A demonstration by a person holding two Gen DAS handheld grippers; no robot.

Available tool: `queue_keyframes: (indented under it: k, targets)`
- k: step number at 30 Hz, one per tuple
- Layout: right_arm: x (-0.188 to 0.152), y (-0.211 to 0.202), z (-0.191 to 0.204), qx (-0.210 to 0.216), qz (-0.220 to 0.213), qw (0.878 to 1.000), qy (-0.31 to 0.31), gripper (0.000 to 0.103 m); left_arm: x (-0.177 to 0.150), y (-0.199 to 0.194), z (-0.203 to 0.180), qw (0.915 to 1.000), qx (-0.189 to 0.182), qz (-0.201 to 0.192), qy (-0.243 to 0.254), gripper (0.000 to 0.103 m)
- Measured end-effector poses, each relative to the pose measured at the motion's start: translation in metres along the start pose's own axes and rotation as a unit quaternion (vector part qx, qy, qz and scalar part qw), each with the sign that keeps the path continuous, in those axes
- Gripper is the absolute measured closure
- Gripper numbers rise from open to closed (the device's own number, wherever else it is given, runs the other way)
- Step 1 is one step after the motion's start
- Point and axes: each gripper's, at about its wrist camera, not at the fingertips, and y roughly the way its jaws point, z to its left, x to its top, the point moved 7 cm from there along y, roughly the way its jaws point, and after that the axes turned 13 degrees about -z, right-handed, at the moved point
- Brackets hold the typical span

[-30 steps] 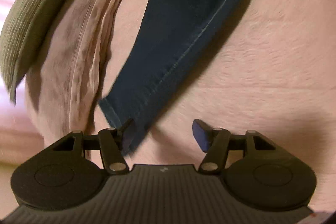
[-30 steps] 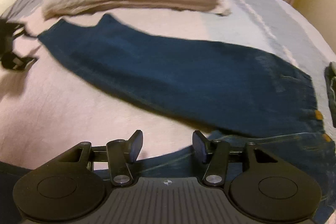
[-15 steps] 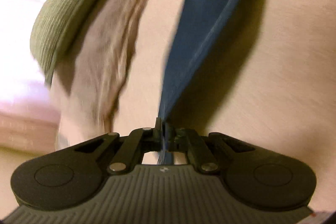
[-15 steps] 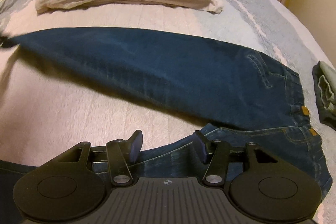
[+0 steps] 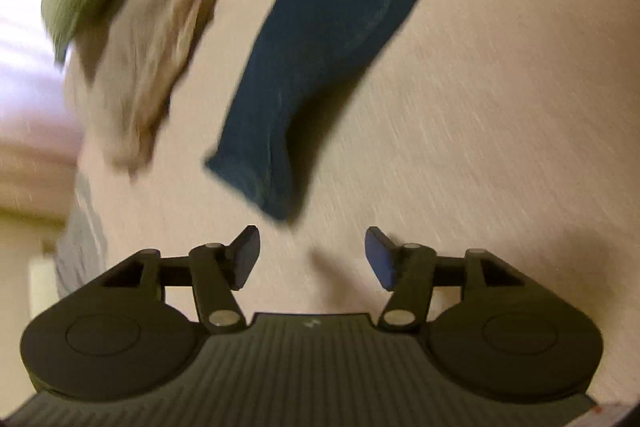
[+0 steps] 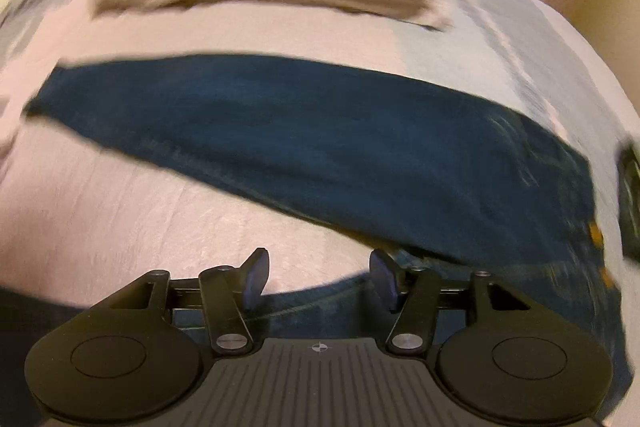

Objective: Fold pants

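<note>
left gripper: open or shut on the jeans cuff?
Open. The left gripper has its fingers apart with bedspread between them; the jeans cuff lies just ahead, untouched.

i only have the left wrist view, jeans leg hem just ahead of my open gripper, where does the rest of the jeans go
Observer: In the right wrist view that leg runs straight across the bed to the waist on the right.
Operator: is the other leg lying on top of it
Observer: No, the second leg lies apart, under the right gripper.
Operator: is that gripper holding it
Observer: No, it is open and empty.
</note>
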Motion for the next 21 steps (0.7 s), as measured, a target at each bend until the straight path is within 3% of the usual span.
queue_keyframes:
  k: [2, 5, 7, 8, 9, 14, 15, 17, 21]
  targets:
    - [0.003, 0.013, 0.023, 0.023, -0.006, 0.997, -0.068, 0.049, 0.011, 0.013, 0.004, 0.9996, 0.004, -0.018, 0.021, 0.048]
    - [0.005, 0.037, 0.061, 0.055, -0.013, 0.982, -0.178, 0.049, 0.019, 0.036, 0.004, 0.9965, 0.004, -0.034, 0.077, 0.051]
    - [0.005, 0.054, 0.086, 0.064, -0.024, 0.965, -0.255, 0.049, 0.019, 0.047, 0.008, 0.9945, 0.014, -0.037, 0.097, 0.066]
    - [0.003, 0.062, 0.095, 0.067, -0.028, 0.956, -0.283, 0.049, 0.017, 0.049, 0.014, 0.9945, 0.018, -0.032, 0.098, 0.092]
    - [0.002, 0.071, 0.106, 0.070, -0.033, 0.946, -0.316, 0.049, 0.016, 0.051, 0.022, 0.9947, 0.028, -0.026, 0.095, 0.101]
    - [-0.011, 0.101, 0.136, 0.035, -0.063, 0.887, -0.456, 0.051, 0.016, 0.013, 0.064, 0.9958, 0.050, -0.041, 0.065, 0.101]
    - [-0.012, 0.102, 0.138, 0.034, -0.064, 0.883, -0.465, 0.069, 0.020, 0.002, 0.067, 0.9957, 0.053, -0.046, 0.062, 0.101]
    - [-0.009, 0.099, 0.140, 0.038, -0.054, 0.891, -0.449, 0.103, 0.032, -0.016, 0.067, 0.9951, 0.052, -0.056, 0.063, 0.101]
    - [-0.010, 0.090, 0.143, 0.046, -0.039, 0.911, -0.409, 0.103, 0.024, -0.023, 0.038, 0.9971, 0.025, -0.038, 0.061, 0.101]
